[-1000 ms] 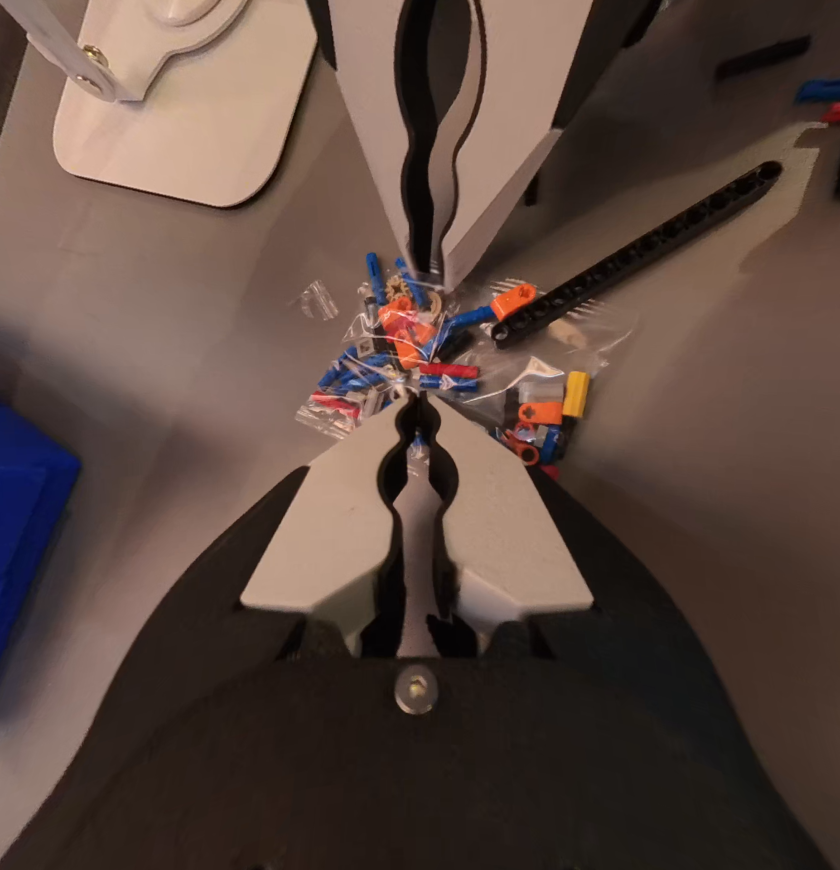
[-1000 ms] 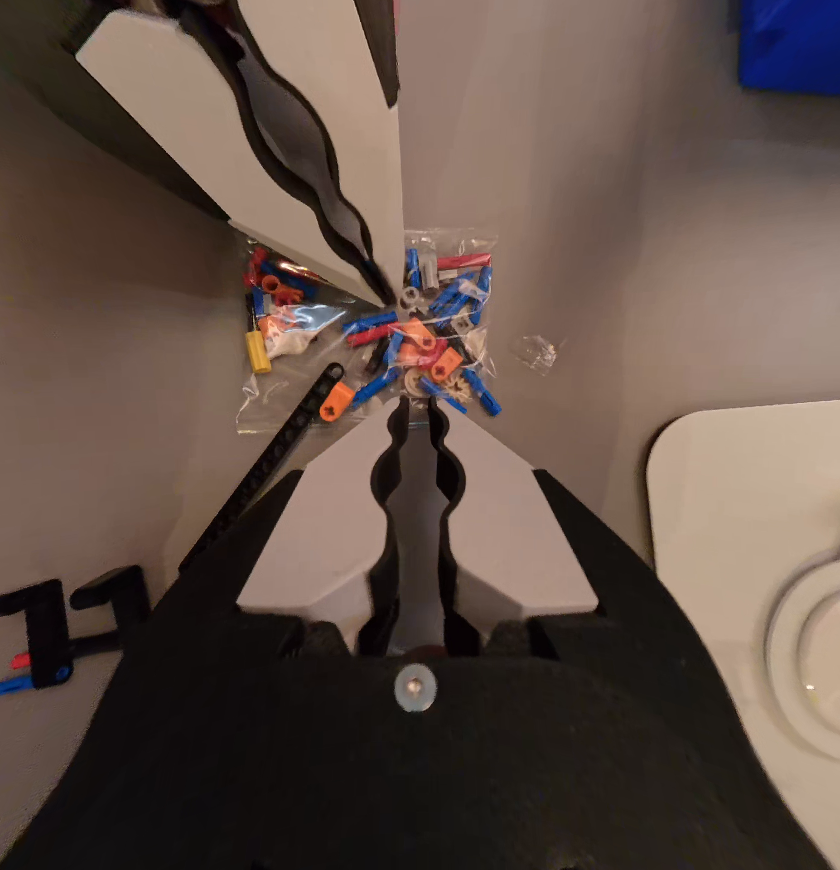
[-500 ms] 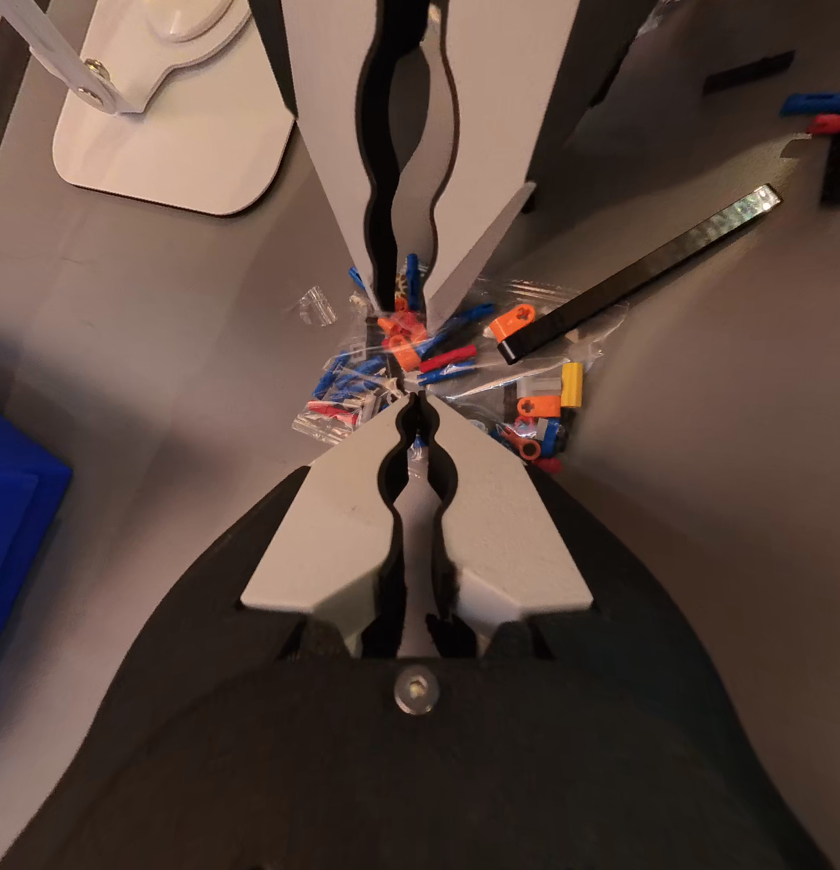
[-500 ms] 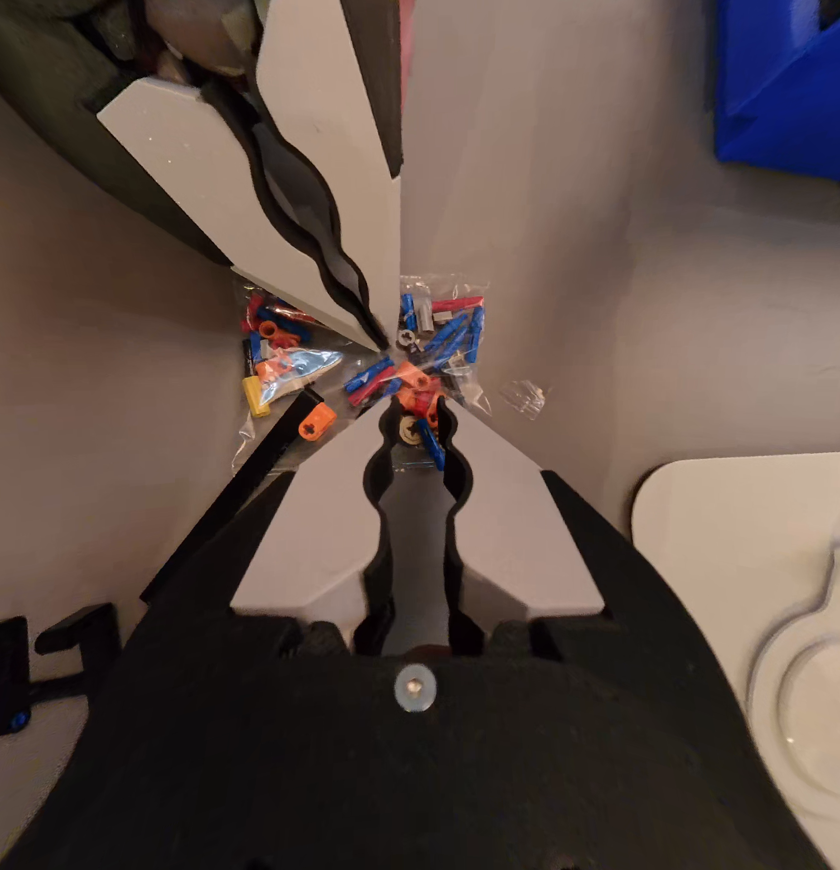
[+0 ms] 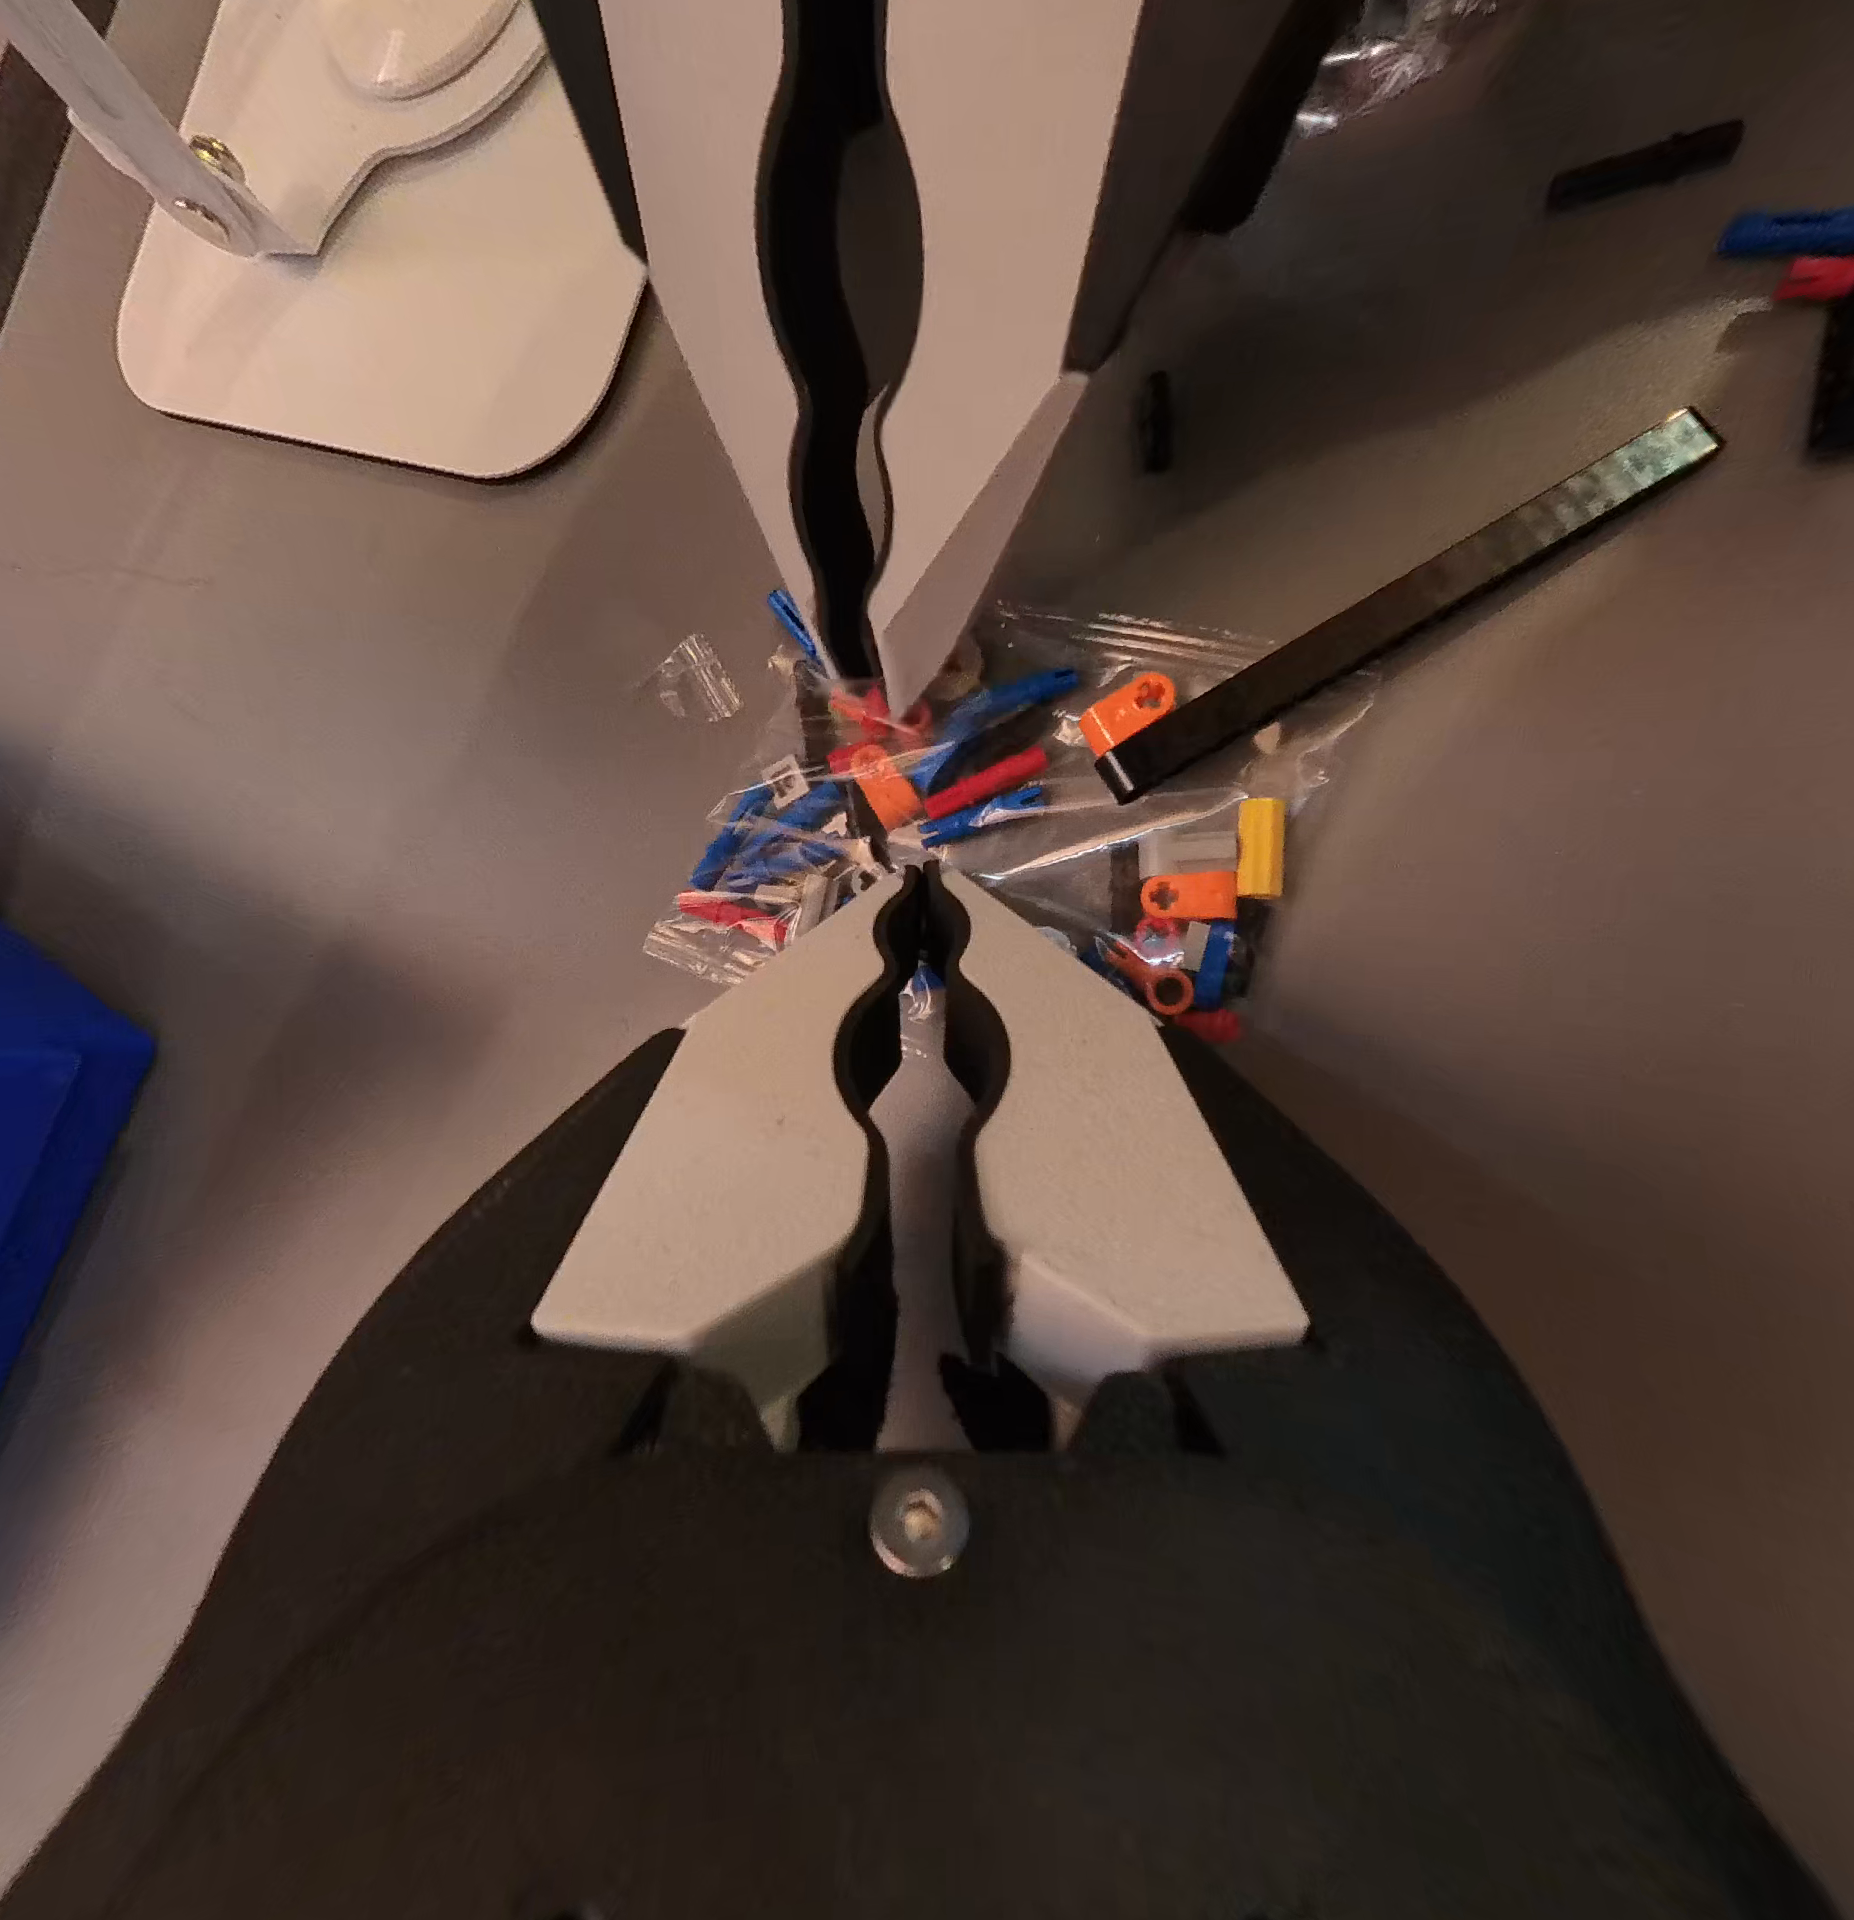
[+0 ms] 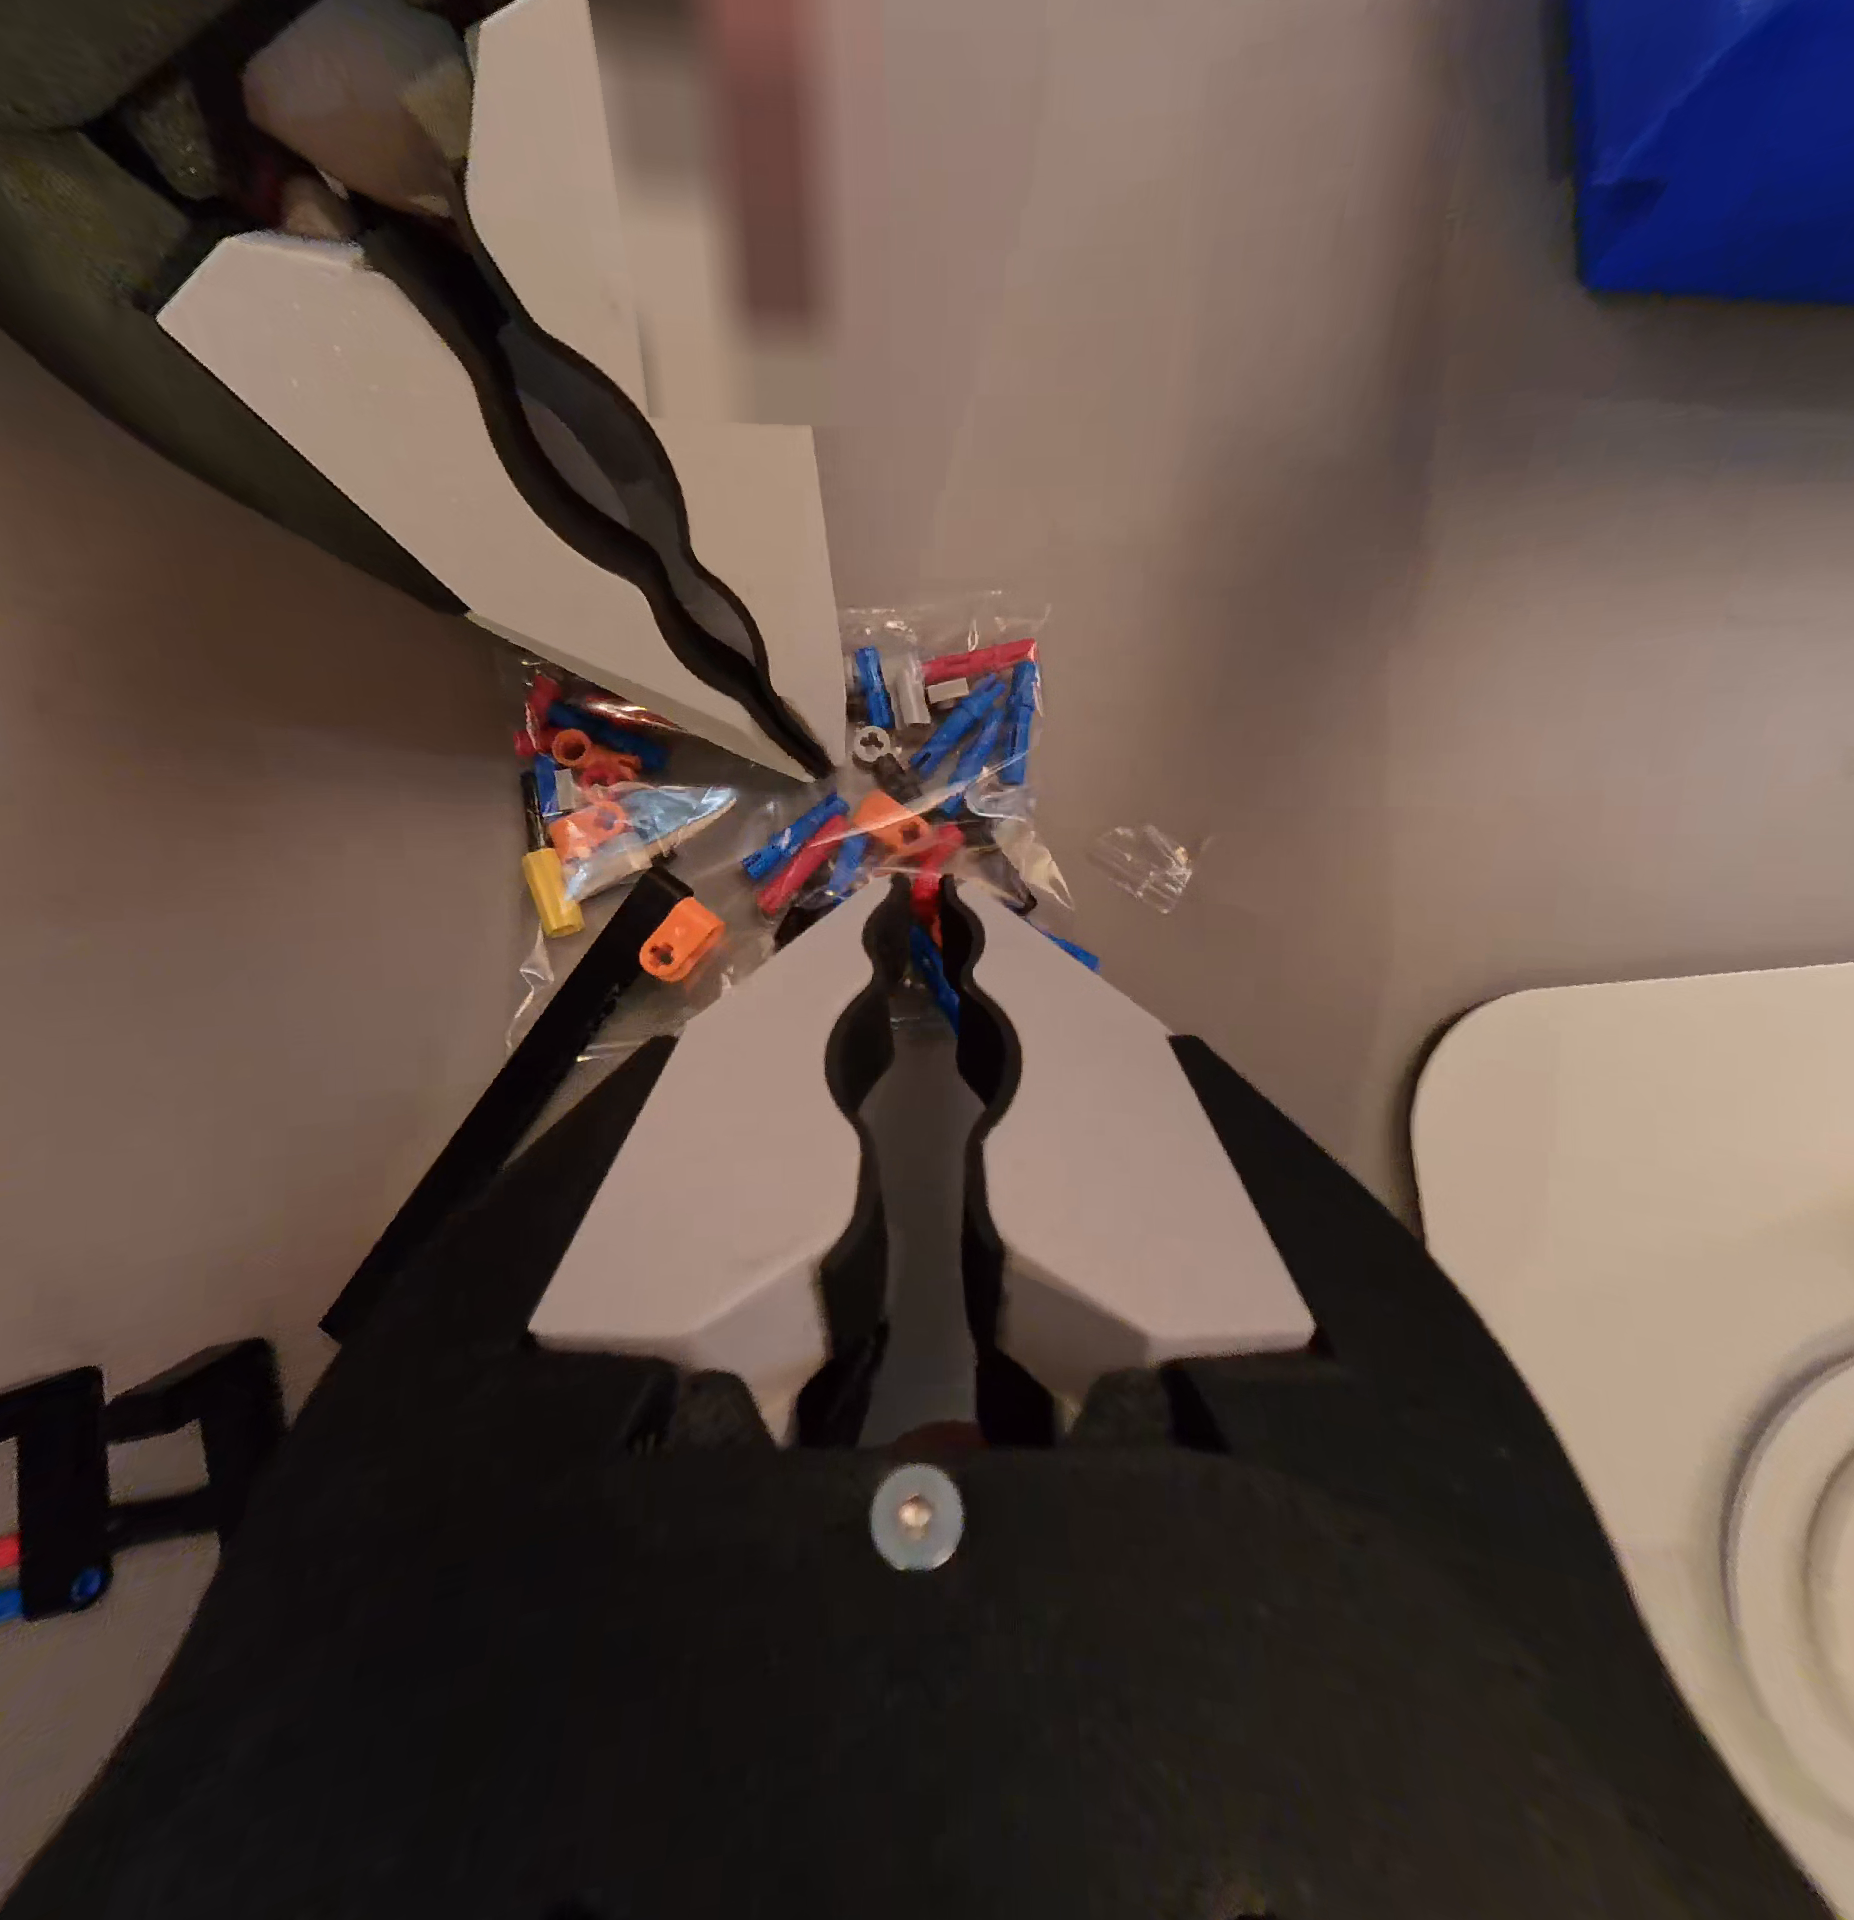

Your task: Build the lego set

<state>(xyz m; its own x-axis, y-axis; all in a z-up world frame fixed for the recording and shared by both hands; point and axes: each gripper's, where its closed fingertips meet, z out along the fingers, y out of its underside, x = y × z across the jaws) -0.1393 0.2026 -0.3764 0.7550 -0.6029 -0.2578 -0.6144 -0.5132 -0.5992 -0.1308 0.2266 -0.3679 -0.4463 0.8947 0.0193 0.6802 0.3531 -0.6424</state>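
A clear plastic bag (image 5: 1120, 831) of small blue, red and orange Lego pins lies on the grey table; it also shows in the right wrist view (image 6: 933, 790). My left gripper (image 5: 918, 875) is shut on the bag's near edge. My right gripper (image 6: 918, 891) is shut on the opposite side of the bag, with plastic and pins between its tips. In each view the other gripper comes in from the top, the right gripper (image 5: 869, 681) and the left gripper (image 6: 819, 769). A long black beam (image 5: 1422, 613) lies across the bag's corner beside an orange connector (image 5: 1131, 712) and a yellow piece (image 5: 1261, 847).
A white base plate (image 5: 383, 312) stands at the back left and shows at the right in the right wrist view (image 6: 1629, 1195). A blue bin (image 5: 29, 1091) is at the left. A torn plastic scrap (image 5: 699, 675) lies beside the bag. Loose blue and red parts (image 5: 1796, 234) lie far right. Both grippers' tips are close together, under 4 cm apart. My right tips are roughly 4 cm from the torn plastic scrap (image 5: 699, 675). The right camera catches it too, in the right wrist view (image 6: 1141, 863).
My right gripper opened slightly, moved further onto the bag and closed on it again. The black beam rolled from its holed face onto its smooth side. My left gripper kept its hold.
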